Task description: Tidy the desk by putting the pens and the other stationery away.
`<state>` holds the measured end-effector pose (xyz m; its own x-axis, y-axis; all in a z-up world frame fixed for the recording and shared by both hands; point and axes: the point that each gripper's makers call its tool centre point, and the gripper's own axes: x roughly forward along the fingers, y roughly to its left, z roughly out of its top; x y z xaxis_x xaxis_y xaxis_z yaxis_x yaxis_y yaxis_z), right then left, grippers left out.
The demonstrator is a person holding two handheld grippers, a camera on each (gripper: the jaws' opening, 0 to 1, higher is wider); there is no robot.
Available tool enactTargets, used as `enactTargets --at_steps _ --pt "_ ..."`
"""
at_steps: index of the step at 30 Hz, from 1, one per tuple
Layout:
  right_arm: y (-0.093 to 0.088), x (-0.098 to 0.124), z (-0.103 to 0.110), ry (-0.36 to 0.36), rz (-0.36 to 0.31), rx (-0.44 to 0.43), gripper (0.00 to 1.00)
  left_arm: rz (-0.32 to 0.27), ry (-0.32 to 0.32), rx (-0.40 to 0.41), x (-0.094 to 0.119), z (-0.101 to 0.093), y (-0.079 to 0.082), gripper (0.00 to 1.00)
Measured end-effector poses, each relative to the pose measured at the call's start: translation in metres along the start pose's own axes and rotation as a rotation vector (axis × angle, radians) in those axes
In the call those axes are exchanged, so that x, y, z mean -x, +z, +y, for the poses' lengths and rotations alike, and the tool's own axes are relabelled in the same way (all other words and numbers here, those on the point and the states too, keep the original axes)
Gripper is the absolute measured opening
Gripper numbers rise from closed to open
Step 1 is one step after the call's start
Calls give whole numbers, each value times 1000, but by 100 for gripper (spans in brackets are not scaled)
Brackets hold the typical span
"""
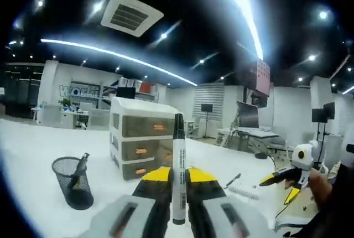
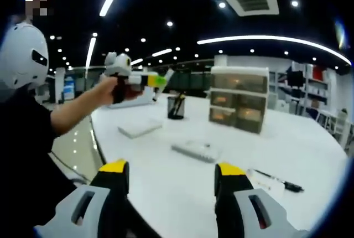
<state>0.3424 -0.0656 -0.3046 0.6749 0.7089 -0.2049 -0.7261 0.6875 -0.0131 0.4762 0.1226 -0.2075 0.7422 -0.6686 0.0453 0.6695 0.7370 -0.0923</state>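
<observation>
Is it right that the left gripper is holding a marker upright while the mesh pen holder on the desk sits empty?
Not quite. In the left gripper view the left gripper does hold the marker upright, but the mesh pen holder already has a pen in it.

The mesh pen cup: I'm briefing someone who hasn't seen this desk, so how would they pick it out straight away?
On the white desk, find the pale three-drawer organiser. The mesh pen cup stands apart from it, nearer the left gripper, which is shut on a marker. It is the dark, round, see-through wire container, with one pen leaning inside.
</observation>
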Motion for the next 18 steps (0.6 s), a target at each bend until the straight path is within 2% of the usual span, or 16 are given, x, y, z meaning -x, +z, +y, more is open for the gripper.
enactTargets --at_steps 5,7,8,9,10,14,18 --pt "2 -1 -1 -1 -11 -3 59 -49 99 -68 28 14 2 10" --pt "1 0 -2 -8 -9 -1 59 -90 136 -62 40 19 8 10" --pt "1 0 -3 -11 -10 -4 59 -121 185 -69 49 29 12 10" --pt "0 0 -4 -13 -11 -7 59 -131 204 -61 54 33 13 10" --pt "0 0 -4 -15 -12 -10 59 -159 215 -41 59 38 16 10" --pt "-2 0 -6 -16 -5 -11 59 -162 234 -62 63 50 18 10" --pt "-2 0 -6 -17 -10 -12 59 -184 259 -70 64 67 28 10"
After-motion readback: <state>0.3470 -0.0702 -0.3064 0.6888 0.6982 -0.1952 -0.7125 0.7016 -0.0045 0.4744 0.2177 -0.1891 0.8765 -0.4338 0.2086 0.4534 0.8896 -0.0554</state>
